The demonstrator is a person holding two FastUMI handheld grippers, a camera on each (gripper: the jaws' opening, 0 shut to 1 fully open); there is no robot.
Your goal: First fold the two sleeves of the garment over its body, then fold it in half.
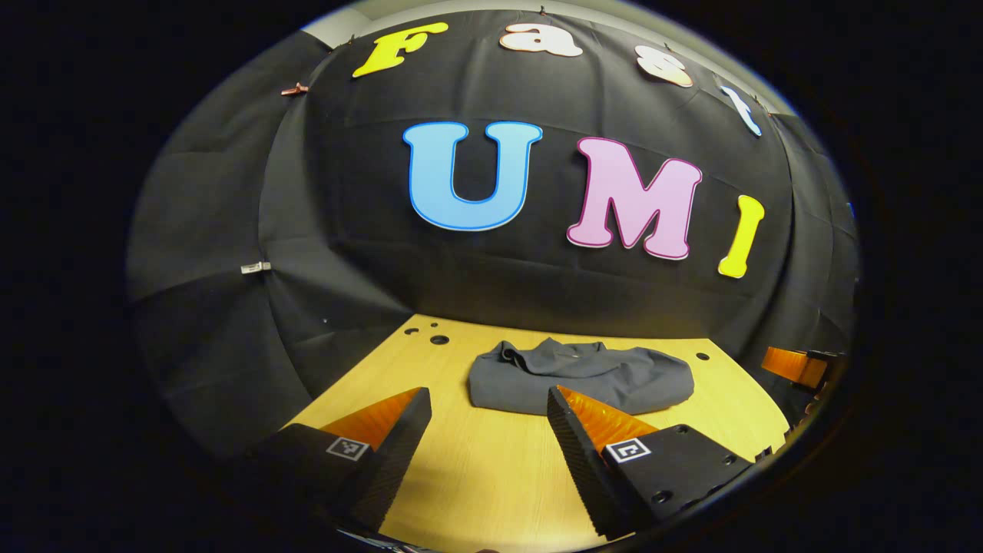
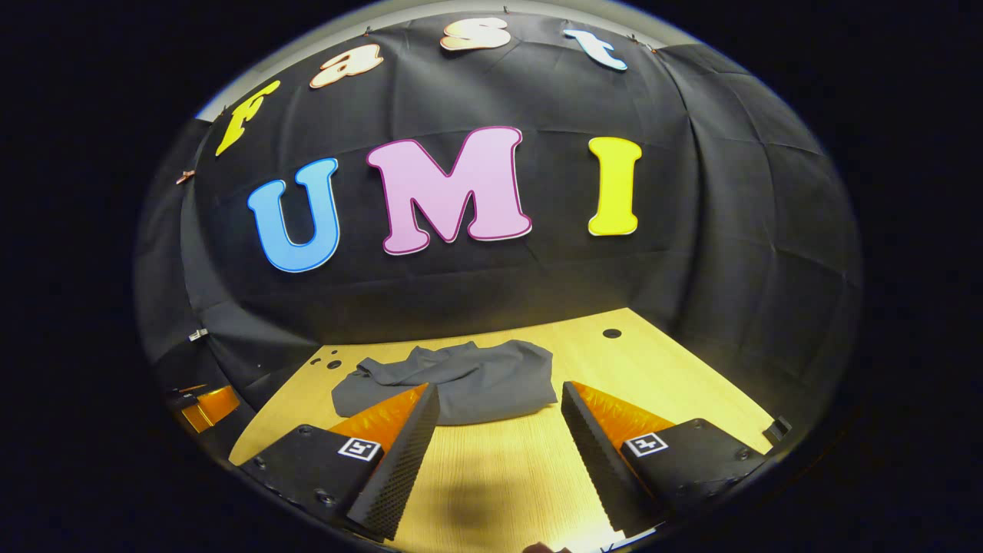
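Garment (image 1: 580, 376) lies bundled at twelve o'clock on the table (image 1: 491, 468). Left gripper (image 1: 488, 430) and right gripper (image 2: 499, 430) hover short, jaws spread, empty. Looks folded; otherwise find a sleeve edge first.

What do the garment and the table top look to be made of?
Garment: soft grey fabric, probably a knit, matte; it slumps in rounded folds. Table: light wood or wood-look laminate, smooth, with faint grain lines and drilled round holes.
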